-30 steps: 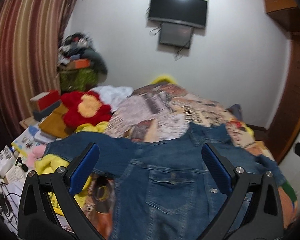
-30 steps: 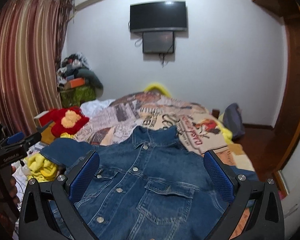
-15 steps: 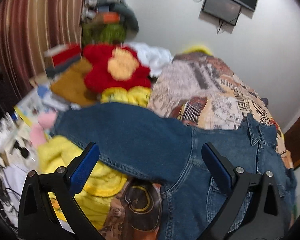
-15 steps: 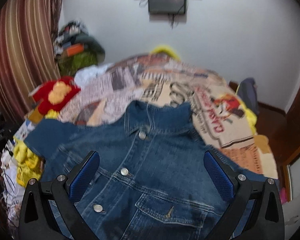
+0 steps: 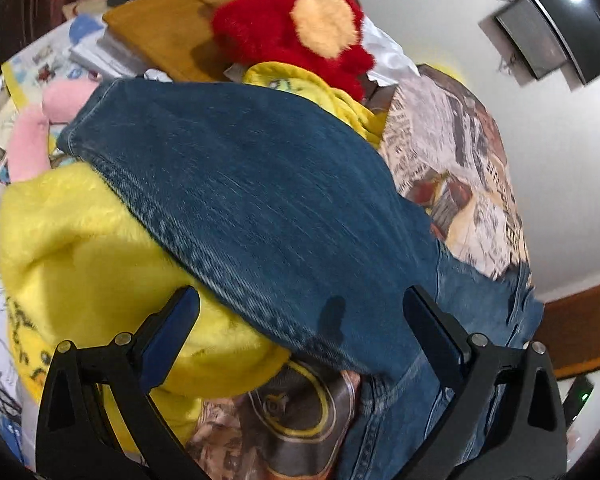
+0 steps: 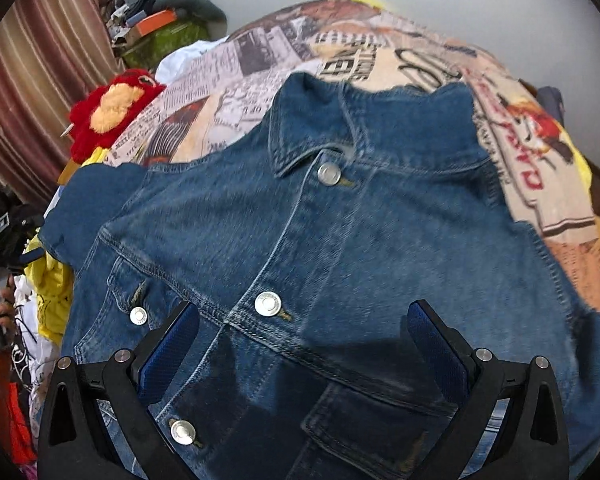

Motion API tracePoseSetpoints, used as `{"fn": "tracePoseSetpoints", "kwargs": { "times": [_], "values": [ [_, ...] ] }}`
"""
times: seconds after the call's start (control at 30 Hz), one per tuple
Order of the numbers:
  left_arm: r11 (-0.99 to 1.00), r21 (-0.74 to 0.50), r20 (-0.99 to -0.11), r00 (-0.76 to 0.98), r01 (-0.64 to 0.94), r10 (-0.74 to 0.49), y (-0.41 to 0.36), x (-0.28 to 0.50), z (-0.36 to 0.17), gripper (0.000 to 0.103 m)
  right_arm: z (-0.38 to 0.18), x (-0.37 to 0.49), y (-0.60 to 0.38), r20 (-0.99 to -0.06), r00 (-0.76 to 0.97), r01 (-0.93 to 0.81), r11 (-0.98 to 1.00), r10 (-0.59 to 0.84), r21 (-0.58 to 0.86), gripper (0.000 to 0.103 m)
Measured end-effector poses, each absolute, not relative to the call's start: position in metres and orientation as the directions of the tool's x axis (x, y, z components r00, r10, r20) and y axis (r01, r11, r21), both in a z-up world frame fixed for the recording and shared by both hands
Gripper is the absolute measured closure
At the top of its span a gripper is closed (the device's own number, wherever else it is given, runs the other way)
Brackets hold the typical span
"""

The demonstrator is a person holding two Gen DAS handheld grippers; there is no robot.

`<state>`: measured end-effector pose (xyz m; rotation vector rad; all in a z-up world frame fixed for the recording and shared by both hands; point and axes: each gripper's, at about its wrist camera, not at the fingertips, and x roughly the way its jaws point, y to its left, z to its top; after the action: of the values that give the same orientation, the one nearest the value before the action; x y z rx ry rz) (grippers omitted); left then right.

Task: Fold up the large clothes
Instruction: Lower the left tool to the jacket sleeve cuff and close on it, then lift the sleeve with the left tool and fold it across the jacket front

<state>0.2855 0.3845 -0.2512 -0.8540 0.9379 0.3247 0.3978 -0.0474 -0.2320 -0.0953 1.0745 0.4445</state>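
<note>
jacket [image 6: 340, 240] flat on bed [image 6: 400, 60], front up, buttoned | sleeve [image 5: 240, 200] out left over yellow plush [image 5: 80, 248] | left gripper [image 5: 300, 320] wide open above sleeve, empty | right gripper [image 6: 304, 332] wide open above chest, empty

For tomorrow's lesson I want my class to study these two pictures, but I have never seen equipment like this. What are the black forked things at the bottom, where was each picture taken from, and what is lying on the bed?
There is no robot here. A person holds a pair of hand-held tongs in each hand, and a wide-angle camera on each looks forward along its two blue-padded fingers. That is why the edges of each picture bend.

One picture comes from the left tongs, the other from the right tongs. Both stand open and hold nothing.

On the bed, over a newspaper-print bedcover, lies a denim jacket, front up and buttoned. The left tongs point at its sleeve, which rests on a yellow plush blanket. Beside it sit a red plush toy and other clutter. The right tongs hover over the jacket's chest.
</note>
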Motion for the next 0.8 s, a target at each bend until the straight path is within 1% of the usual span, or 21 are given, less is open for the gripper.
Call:
{"fn": "tracePoseSetpoints", "kwargs": {
  "times": [0.07, 0.13, 0.2, 0.23, 0.27, 0.3, 0.33, 0.37, 0.47, 0.57, 0.67, 0.73, 0.8],
  "values": [
    [0.613, -0.51, -0.812, 0.572, -0.603, -0.114, 0.392, 0.289, -0.257, 0.006, -0.235, 0.398, -0.046, -0.868, 0.382, -0.398, 0.904, 0.316, 0.155, 0.0],
    [0.583, -0.512, -0.818, 0.566, -0.631, -0.106, 0.398, 0.292, -0.261, 0.016, -0.235, 0.398, -0.046, -0.869, 0.38, -0.397, 0.904, 0.318, 0.157, 0.0],
    [0.567, -0.495, -0.828, 0.555, -0.659, -0.078, 0.402, 0.293, -0.26, 0.037, -0.234, 0.398, -0.048, -0.868, 0.38, -0.391, 0.906, 0.319, 0.162, 0.0],
    [0.568, -0.475, -0.837, 0.543, -0.672, -0.058, 0.403, 0.294, -0.258, 0.044, -0.234, 0.398, -0.049, -0.869, 0.377, -0.386, 0.907, 0.32, 0.167, 0.0],
    [0.57, -0.461, -0.844, 0.535, -0.68, -0.044, 0.403, 0.294, -0.257, 0.057, -0.233, 0.399, -0.05, -0.871, 0.374, -0.38, 0.909, 0.32, 0.171, 0.0],
    [0.578, -0.436, -0.852, 0.524, -0.689, -0.018, 0.401, 0.294, -0.255, 0.069, -0.233, 0.399, -0.051, -0.871, 0.373, -0.375, 0.91, 0.321, 0.175, 0.0],
    [0.585, -0.424, -0.855, 0.519, -0.691, -0.005, 0.401, 0.294, -0.253, 0.075, -0.232, 0.399, -0.053, -0.87, 0.372, -0.367, 0.912, 0.324, 0.183, 0.0],
    [0.599, -0.404, -0.858, 0.513, -0.691, 0.013, 0.398, 0.294, -0.25, 0.086, -0.23, 0.398, -0.054, -0.869, 0.372, -0.362, 0.913, 0.327, 0.189, 0.0],
    [0.661, -0.339, -0.851, 0.518, -0.669, 0.088, 0.385, 0.292, -0.231, 0.092, -0.223, 0.395, -0.059, -0.862, 0.379, -0.354, 0.914, 0.335, 0.199, 0.0],
    [0.748, -0.235, -0.819, 0.542, -0.62, 0.191, 0.36, 0.297, -0.198, 0.093, -0.213, 0.39, -0.065, -0.852, 0.401, -0.355, 0.915, 0.336, 0.193, 0.0],
    [0.814, -0.149, -0.776, 0.576, -0.561, 0.255, 0.333, 0.308, -0.168, 0.093, -0.2, 0.385, -0.073, -0.839, 0.425, -0.354, 0.916, 0.338, 0.19, 0.0],
    [0.856, -0.113, -0.745, 0.613, -0.504, 0.263, 0.312, 0.318, -0.149, 0.094, -0.192, 0.381, -0.078, -0.83, 0.442, -0.352, 0.917, 0.339, 0.187, 0.0],
    [0.898, -0.105, -0.713, 0.662, -0.427, 0.232, 0.286, 0.328, -0.131, 0.096, -0.183, 0.376, -0.085, -0.819, 0.464, -0.35, 0.919, 0.338, 0.182, 0.0]
  ]
}}
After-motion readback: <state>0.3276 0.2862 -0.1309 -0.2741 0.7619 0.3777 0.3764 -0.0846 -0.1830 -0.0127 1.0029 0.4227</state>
